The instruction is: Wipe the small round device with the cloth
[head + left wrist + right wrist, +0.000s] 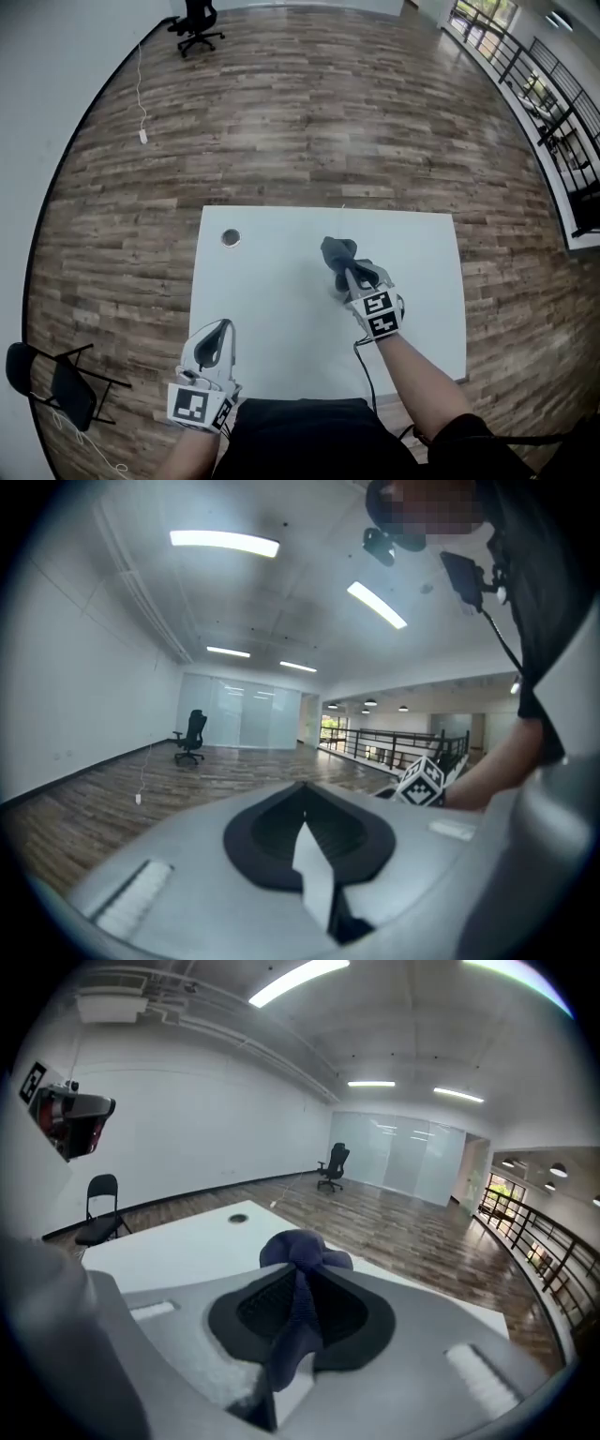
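A small round device (230, 238) lies on the white table (281, 319) near its far left corner. My right gripper (349, 272) hovers over the table's middle right, shut on a dark blue cloth (337, 252) that bunches beyond its tips. In the right gripper view the cloth (300, 1251) runs between the jaws of the gripper (298, 1288), and the device (238, 1218) sits farther off to the left on the table (169, 1241). My left gripper (217, 342) stays at the table's near left edge, away from both. It (302, 808) is shut on nothing and points out over the room.
A black folding chair (61, 380) stands on the wood floor left of the table. An office chair (195, 23) is far off at the back. A railing (553, 122) runs along the right. A cable (367, 380) trails from my right gripper over the table's near edge.
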Demonstrator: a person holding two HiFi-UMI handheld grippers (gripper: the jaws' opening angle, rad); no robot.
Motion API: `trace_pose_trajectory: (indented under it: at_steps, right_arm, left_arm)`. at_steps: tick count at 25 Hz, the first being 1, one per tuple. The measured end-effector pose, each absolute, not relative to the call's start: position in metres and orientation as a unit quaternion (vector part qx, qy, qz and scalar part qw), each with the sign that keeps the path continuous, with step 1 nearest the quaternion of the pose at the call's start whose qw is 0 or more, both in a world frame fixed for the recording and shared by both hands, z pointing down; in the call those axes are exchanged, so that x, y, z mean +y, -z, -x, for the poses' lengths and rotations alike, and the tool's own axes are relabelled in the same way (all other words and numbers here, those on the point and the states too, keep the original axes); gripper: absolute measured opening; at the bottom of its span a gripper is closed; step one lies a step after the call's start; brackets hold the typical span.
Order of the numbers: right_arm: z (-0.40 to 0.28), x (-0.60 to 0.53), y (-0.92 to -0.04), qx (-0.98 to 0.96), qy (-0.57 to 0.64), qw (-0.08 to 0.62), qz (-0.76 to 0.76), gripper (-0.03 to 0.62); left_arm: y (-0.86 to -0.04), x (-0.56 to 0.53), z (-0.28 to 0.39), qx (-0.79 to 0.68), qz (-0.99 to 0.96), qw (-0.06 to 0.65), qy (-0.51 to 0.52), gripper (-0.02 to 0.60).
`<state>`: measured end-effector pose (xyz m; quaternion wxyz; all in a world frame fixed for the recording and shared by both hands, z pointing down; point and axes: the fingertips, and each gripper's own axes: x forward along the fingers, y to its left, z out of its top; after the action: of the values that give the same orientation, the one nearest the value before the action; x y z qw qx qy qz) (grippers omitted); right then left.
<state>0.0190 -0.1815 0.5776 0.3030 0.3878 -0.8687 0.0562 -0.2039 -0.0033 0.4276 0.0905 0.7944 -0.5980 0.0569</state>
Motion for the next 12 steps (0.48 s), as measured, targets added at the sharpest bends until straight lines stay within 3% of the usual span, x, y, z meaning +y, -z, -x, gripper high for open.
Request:
trace_pose_trajectory:
  at_steps: [7,12]
  right_arm:
    - [0.007,-0.159,-0.594,-0.849,-0.007,0.394,-0.353,0.049]
    - [0.01,-0.152,-0.592,-0.839,0.011,0.413,-0.353,0.049]
  left_arm:
    - [-0.454,-0.009,0.223,-0.581,-0.803,0.129,-0.037,0.003]
    - [-0.464,-0.015,0.224,-0.563,-0.814,0.141,-0.028,0.003]
